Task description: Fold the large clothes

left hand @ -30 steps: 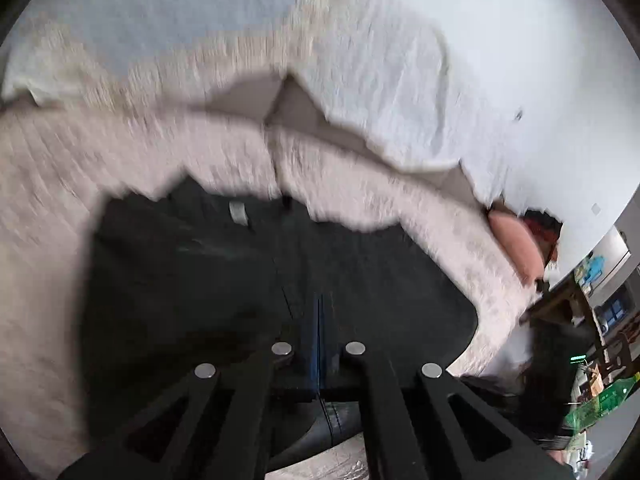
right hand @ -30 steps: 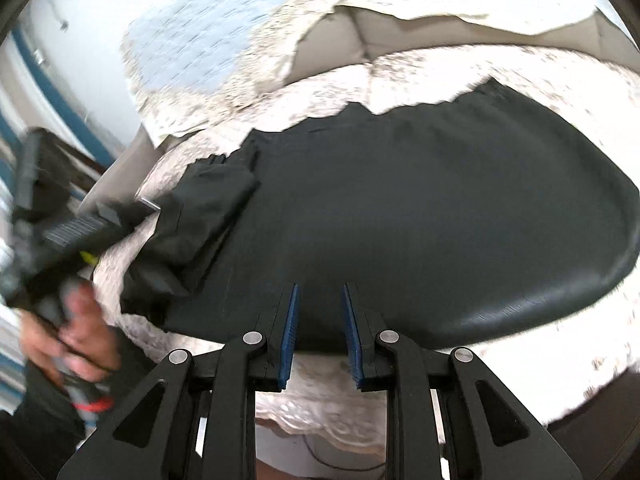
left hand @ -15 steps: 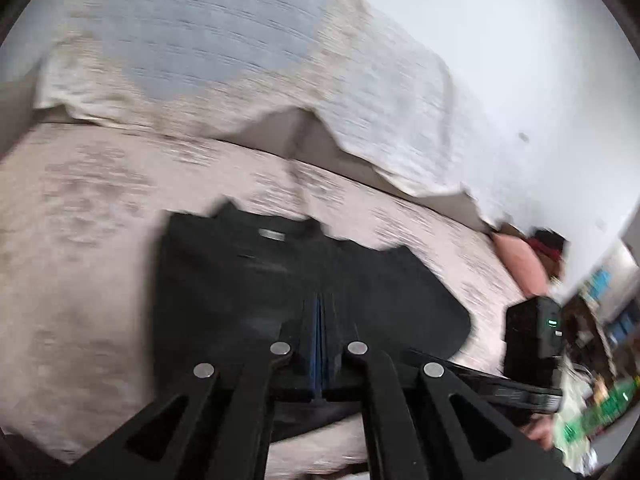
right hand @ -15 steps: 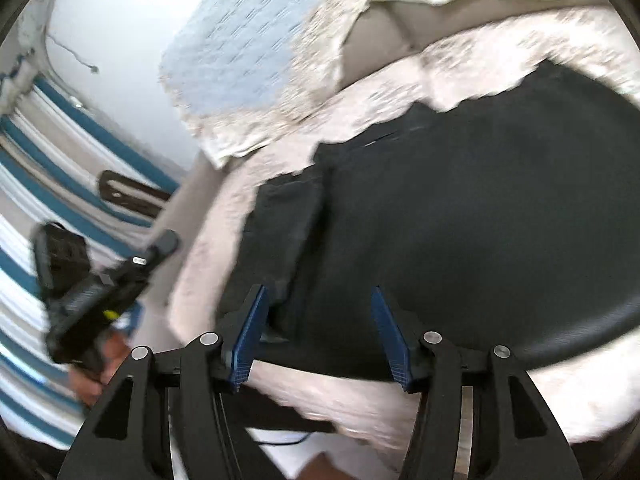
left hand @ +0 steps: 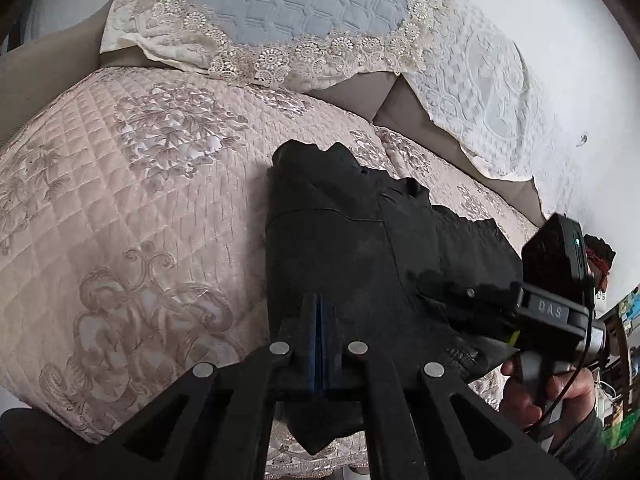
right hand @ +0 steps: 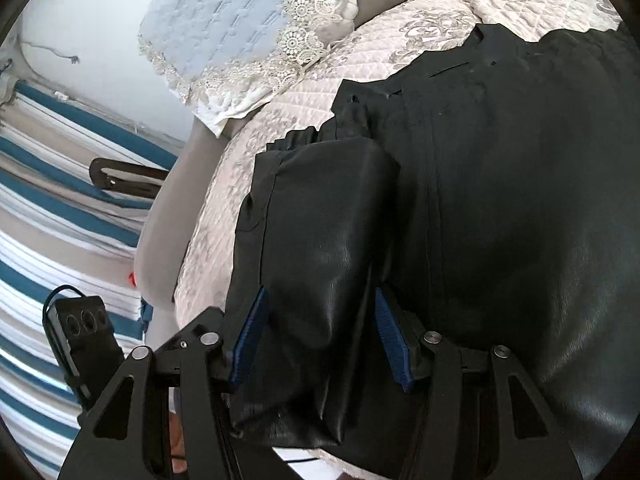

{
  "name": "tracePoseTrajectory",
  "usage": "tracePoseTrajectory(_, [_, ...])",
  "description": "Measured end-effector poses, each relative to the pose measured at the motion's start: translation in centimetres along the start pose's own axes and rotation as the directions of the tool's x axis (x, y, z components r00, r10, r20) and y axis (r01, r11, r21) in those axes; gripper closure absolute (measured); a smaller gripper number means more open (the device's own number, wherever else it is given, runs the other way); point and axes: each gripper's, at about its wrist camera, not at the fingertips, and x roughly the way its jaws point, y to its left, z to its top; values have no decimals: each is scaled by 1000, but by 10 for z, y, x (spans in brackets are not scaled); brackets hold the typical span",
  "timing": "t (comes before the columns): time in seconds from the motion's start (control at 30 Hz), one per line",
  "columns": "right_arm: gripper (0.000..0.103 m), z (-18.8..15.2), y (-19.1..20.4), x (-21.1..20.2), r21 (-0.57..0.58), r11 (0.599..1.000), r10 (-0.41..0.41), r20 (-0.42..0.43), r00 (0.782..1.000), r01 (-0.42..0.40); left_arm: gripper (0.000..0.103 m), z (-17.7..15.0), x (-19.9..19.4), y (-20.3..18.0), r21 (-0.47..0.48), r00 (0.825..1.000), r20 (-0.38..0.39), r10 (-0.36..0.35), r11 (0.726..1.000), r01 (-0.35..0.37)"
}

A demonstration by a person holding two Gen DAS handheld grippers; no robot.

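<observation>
Between the blue-padded tongs lies a glossy black leather-look garment (right hand: 500,200). Under it, a pale pink quilted cover (left hand: 132,208) carries grey floral embroidery. Beyond the tongs, a light-blue quilted cushion (left hand: 288,4) has cream lace edging.

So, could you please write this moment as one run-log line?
left gripper: shut, over black garment | right gripper: closing around folded sleeve | surface: quilted cover

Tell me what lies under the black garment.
The black garment lies on a quilted pink cover, which shows around it. Whatever is directly beneath the cloth is hidden.
</observation>
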Motion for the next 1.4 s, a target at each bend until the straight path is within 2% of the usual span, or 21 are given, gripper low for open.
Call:
tracePoseTrajectory(0.03, [92, 1, 2, -1, -9, 1000, 3, -4, 1000, -3, 102, 0, 0, 0, 1, 1000, -2, -2, 1000, 2])
tracePoseTrajectory(0.1, [94, 3, 5, -14, -23, 999, 42, 14, 999, -42, 102, 2, 2, -4, 4, 1000, -10, -8, 1000, 8])
tracePoseTrajectory(0.23, [95, 5, 0, -51, -54, 998, 33, 94, 995, -28, 102, 5, 1, -20, 36, 999, 1, -43, 998, 43])
tracePoseTrajectory(0.33, [95, 4, -24, -72, -17, 999, -26, 143, 989, 29, 102, 8, 6, -35, 58, 998, 5, -63, 996, 63])
tracePoseTrajectory(0.43, [95, -4, -57, -77, 48, 995, -97, 138, 986, 91, 102, 3, 24, -46, 70, 996, -38, -80, 994, 83])
tracePoseTrajectory(0.53, [95, -13, -70, -77, 70, 992, -111, 133, 985, 102, 102, -7, 41, -52, 76, 995, -70, -65, 995, 71])
tracePoseTrajectory(0.73, [97, -18, -48, -93, -2, 990, -141, 164, 976, 143, 102, -11, 42, -54, 80, 995, -72, -74, 994, 79])
tracePoseTrajectory(0.87, [96, -19, -64, -74, 13, 983, -181, 106, 978, 181, 102, -13, 44, -56, 99, 996, -69, -62, 993, 69])
tracePoseTrajectory(0.97, [93, -24, -58, -86, -7, 979, -199, 140, 970, 202, 101, -10, 39, -58, 112, 996, -76, -52, 992, 60])
tracePoseTrajectory(1.07, [93, -24, -36, -104, -70, 959, -256, 187, 948, 273, 101, -6, 29, -61, 132, 995, -88, -53, 989, 65])
tracePoseTrajectory(1.17, [93, -28, -13, -116, -136, 957, -219, 236, 947, 255, 101, 2, 17, -66, 152, 997, -51, -57, 986, 64])
tracePoseTrajectory(1.27, [93, -41, 1, -105, -207, 953, -177, 210, 962, 220, 101, 8, 11, -69, 158, 997, -26, -69, 985, 72])
tracePoseTrajectory(1.4, [94, -65, -22, -67, -203, 939, -259, 111, 959, 277, 97, -8, 25, -71, 183, 995, -87, -58, 980, 73])
